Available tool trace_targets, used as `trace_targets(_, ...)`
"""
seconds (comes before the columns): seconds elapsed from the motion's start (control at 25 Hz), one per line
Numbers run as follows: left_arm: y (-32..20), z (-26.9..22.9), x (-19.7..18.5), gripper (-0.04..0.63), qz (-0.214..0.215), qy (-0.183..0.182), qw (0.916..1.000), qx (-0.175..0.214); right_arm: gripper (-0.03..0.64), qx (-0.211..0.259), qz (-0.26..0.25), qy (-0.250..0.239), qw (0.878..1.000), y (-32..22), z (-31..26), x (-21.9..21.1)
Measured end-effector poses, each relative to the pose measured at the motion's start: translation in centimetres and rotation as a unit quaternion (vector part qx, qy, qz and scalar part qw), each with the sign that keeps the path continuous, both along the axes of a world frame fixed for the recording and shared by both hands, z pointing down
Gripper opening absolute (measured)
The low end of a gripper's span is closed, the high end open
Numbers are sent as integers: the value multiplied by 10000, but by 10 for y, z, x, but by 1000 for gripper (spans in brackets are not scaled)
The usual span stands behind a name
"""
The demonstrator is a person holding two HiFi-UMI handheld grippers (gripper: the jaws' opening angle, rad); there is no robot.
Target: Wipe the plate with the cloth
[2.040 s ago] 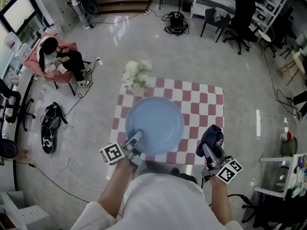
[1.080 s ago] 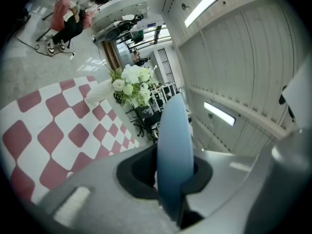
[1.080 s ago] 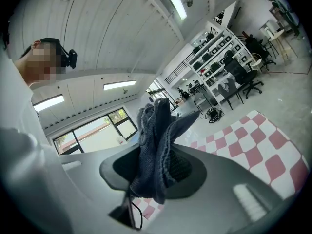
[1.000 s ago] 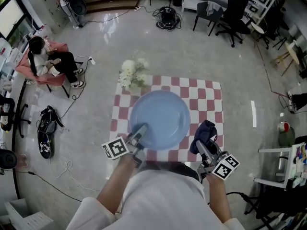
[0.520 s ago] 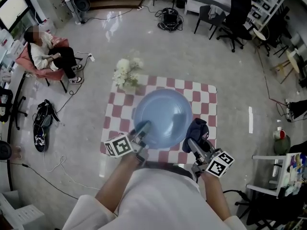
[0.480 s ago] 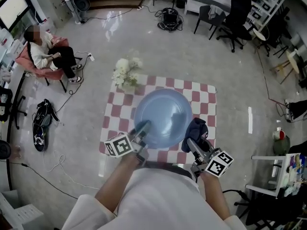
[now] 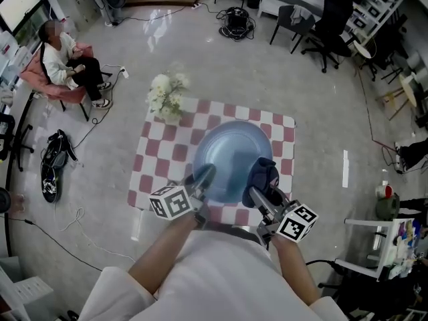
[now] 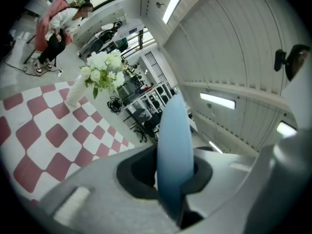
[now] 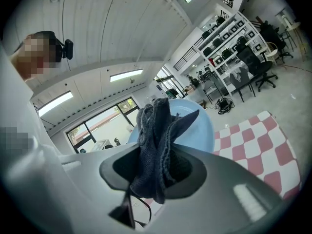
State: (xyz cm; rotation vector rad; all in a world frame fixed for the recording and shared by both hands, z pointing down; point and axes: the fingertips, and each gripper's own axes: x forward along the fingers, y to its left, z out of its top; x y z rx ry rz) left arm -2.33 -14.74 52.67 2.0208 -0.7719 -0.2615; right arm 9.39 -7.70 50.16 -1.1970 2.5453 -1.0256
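Note:
A round light-blue plate (image 7: 227, 154) is lifted above the red-and-white checked cloth (image 7: 160, 159) and tilted. My left gripper (image 7: 201, 180) is shut on its near-left rim; in the left gripper view the plate's edge (image 8: 174, 150) stands upright between the jaws. My right gripper (image 7: 259, 190) is shut on a bunched dark blue cloth (image 7: 262, 172), which lies against the plate's near-right part. In the right gripper view the cloth (image 9: 157, 135) hangs out of the jaws in front of the plate (image 9: 202, 123).
A white vase of white flowers (image 7: 164, 99) stands at the table's far-left corner. A seated person (image 7: 67, 62) is far left, a bag (image 7: 52, 162) on the floor beside the table, office chairs (image 7: 328, 25) at the far right.
The plate has come up off the table and tilted, held by my left gripper. My right gripper has carried the cloth left, from beside the plate onto its near-right part.

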Motion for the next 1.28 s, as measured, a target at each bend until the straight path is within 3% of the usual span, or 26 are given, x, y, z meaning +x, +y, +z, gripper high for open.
trace_targets(0.68, 5, -19, 39, 48, -218, -131, 9990, 363, 130, 13, -470, 54, 9989, -5, 0, -18)
trace_targets(0.96, -1, -23, 42, 48, -510, -320, 9965, 574, 130, -80, -375, 139, 9992, -18, -2, -28)
trace_targets(1.12, -4, -28, 43, 48, -691, -380, 9942, 735, 130, -162, -229, 280, 9992, -28, 0, -31)
trace_targets(1.28, -8, -34, 45, 48, -753, -416, 9921, 913, 132, -213, -128, 720, 9971, -36, 2, -33)
